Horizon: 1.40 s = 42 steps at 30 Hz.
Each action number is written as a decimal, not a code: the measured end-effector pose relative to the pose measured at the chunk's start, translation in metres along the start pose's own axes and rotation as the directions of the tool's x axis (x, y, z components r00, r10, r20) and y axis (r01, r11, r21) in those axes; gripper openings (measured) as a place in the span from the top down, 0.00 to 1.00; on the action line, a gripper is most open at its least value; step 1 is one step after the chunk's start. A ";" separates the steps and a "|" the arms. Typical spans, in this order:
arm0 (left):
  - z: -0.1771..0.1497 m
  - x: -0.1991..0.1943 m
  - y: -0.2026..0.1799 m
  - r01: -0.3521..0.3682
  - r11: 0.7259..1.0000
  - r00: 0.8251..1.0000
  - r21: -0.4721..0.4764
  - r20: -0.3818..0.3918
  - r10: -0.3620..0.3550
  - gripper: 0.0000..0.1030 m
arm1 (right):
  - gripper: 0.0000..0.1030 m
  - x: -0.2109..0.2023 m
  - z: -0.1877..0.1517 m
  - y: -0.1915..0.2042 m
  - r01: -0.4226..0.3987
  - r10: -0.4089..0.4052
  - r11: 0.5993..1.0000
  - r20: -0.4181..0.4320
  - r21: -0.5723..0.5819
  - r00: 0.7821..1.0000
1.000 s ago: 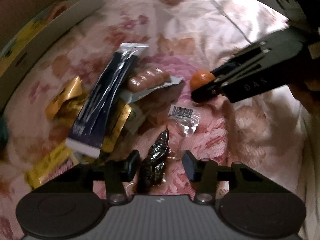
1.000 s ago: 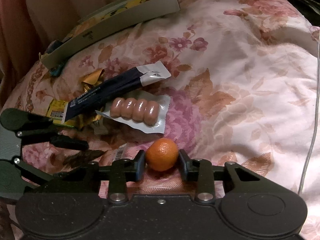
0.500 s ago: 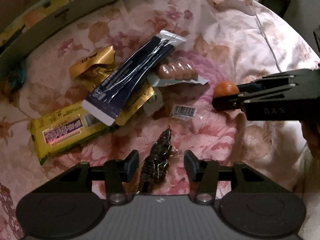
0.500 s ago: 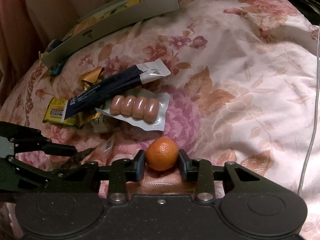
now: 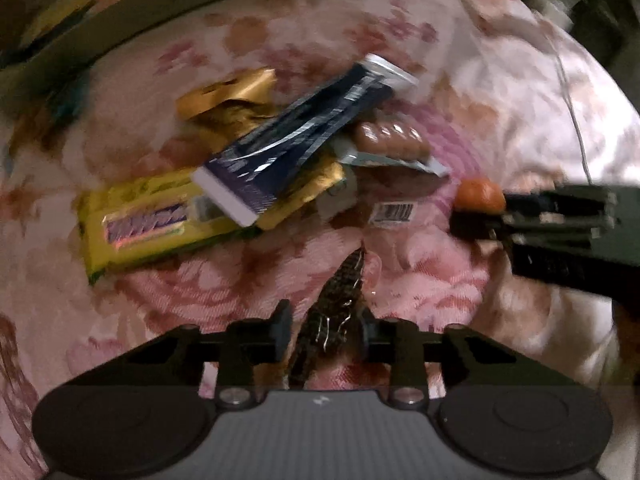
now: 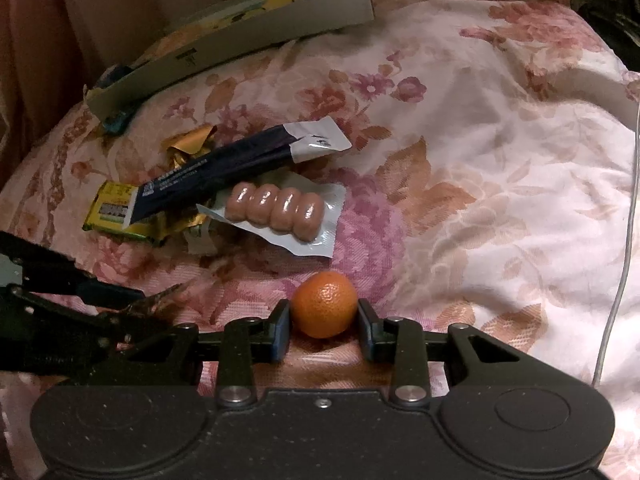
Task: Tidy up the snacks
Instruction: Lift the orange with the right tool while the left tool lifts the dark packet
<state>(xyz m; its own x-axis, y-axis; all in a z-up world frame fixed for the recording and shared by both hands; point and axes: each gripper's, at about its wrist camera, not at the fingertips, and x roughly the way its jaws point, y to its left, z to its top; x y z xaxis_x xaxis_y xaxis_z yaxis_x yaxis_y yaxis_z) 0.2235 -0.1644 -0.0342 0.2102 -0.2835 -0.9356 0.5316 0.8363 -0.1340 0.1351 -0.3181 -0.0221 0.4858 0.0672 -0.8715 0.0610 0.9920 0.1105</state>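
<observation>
Two grippers are seen over a floral bedspread (image 6: 500, 168). A small orange mandarin (image 6: 324, 305) is pinched by the right gripper (image 6: 324, 330), both pads being pressed against its sides. A dark, shiny wrapped snack (image 5: 334, 312) is held between the pads of the left gripper (image 5: 325, 334), with its pointed end projecting toward 12 o'clock; the left-wrist view is blurred. In the right-wrist view, a pile of snacks is found at about 10 o'clock from the mandarin: a clear pack of four small sausages (image 6: 276, 210), a long dark navy packet (image 6: 224, 170) laid across a yellow bar (image 6: 114, 210), and a crumpled gold wrapper (image 6: 188, 142). Farther off toward 11 o'clock, a shallow cardboard box (image 6: 240, 44) is seen lying at the edge of the bedspread.
</observation>
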 end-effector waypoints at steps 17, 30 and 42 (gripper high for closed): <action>-0.025 -0.021 0.023 0.123 0.976 0.990 -0.182 0.087 -0.109 0.86 | 0.65 -0.006 -0.004 0.012 -0.096 0.096 0.994 0.006 -0.043 0.995; -0.029 -0.037 0.011 0.155 0.958 0.976 -0.242 0.190 -0.110 0.89 | 0.65 -0.021 -0.005 0.022 -0.212 0.217 0.975 0.084 -0.063 0.973; -0.023 -0.070 -0.003 0.188 0.962 0.923 -0.196 0.371 -0.104 0.89 | 0.65 -0.059 -0.004 0.027 -0.151 0.191 0.979 0.368 -0.135 0.910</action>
<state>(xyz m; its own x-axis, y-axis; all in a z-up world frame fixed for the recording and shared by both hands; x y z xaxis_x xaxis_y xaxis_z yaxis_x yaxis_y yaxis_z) 0.1887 -0.1361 0.0246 0.4429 -0.5228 -0.7284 0.3899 0.8438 -0.3686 0.1042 -0.2951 0.0306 0.7745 0.2109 -0.5963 -0.1309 0.9758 0.1751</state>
